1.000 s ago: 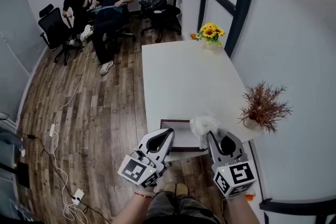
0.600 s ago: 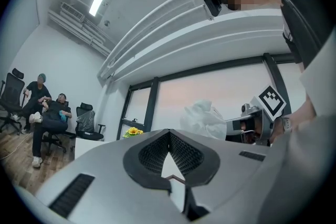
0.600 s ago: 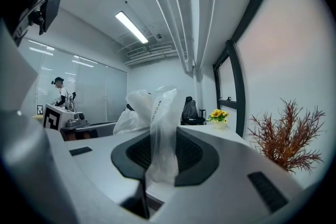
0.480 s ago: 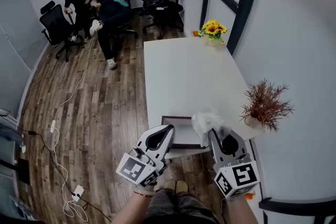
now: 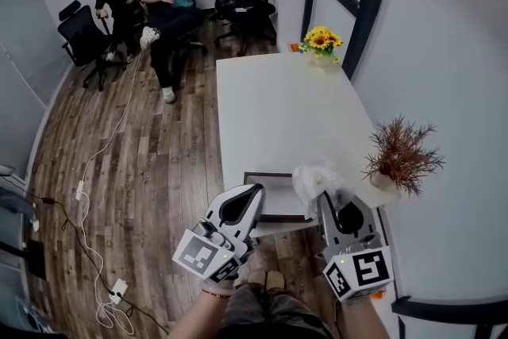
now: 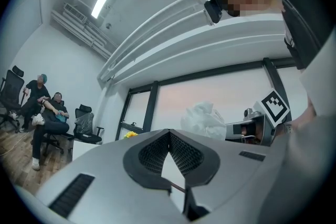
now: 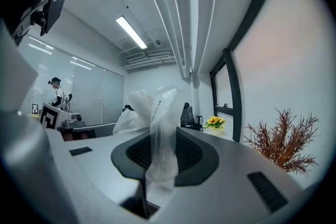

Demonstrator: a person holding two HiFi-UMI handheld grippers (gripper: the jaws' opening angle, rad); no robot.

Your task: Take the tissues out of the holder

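Observation:
In the head view a crumpled white tissue pack in clear plastic wrap hangs just above the near edge of the white table. My right gripper is shut on its wrap. In the right gripper view the wrap runs down between the pads of that gripper. The dark-framed holder lies flat at the table's near edge, left of the pack. My left gripper is held level over the holder's near left side, shut with nothing in it. From the left gripper view the pack shows to the right.
A pot of sunflowers stands at the table's far end. A reddish dried plant stands at its right edge, close to the right gripper. Two people sit on office chairs at the back. Cables trail over the wooden floor on the left.
Both grippers and the tissue pack stay about where they were. The view has shifted slightly, and the seated people at the back have moved.

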